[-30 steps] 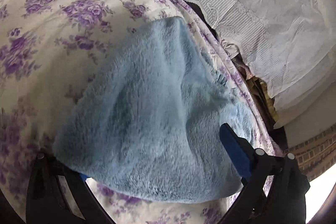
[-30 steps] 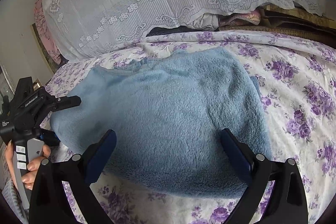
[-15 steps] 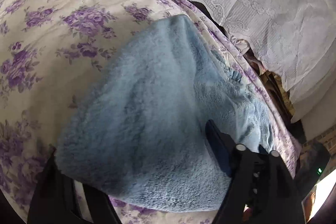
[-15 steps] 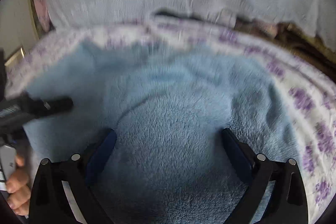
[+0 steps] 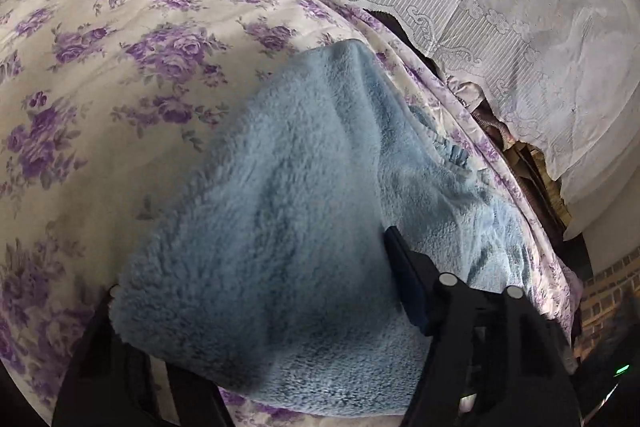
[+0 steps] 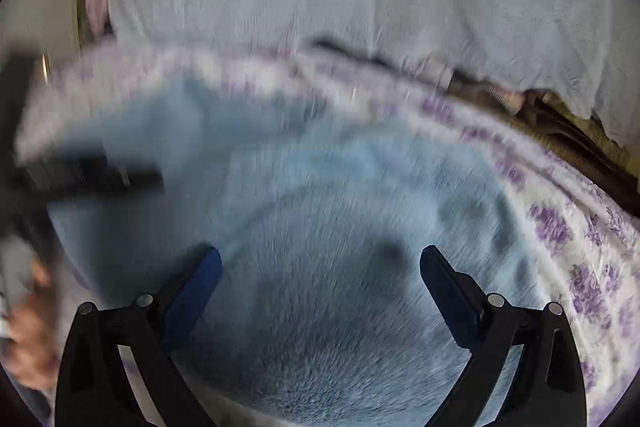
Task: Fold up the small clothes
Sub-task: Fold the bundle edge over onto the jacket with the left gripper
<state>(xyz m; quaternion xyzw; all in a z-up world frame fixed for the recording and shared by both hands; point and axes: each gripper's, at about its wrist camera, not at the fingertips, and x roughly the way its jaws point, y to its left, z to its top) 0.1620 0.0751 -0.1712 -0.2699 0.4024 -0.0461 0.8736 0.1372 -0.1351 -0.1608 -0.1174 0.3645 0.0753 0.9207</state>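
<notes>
On floral sheet (image 5: 120, 75) — fluffy blue garment (image 5: 280, 227) (bunched), left hand-held gripper (image 5: 256, 311) closing around it.

One fluffy blue garment (image 5: 280, 227), one floral bedsheet (image 5: 120, 47), one white lace cloth (image 5: 500, 7), two grippers, left (image 5: 256, 311) and right (image 6: 320, 275)

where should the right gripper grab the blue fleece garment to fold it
Grip the blue fleece garment at its near hem, probably coming from the near side: that edge lies free on the floral bedsheet. The right gripper hangs open above it.
</notes>
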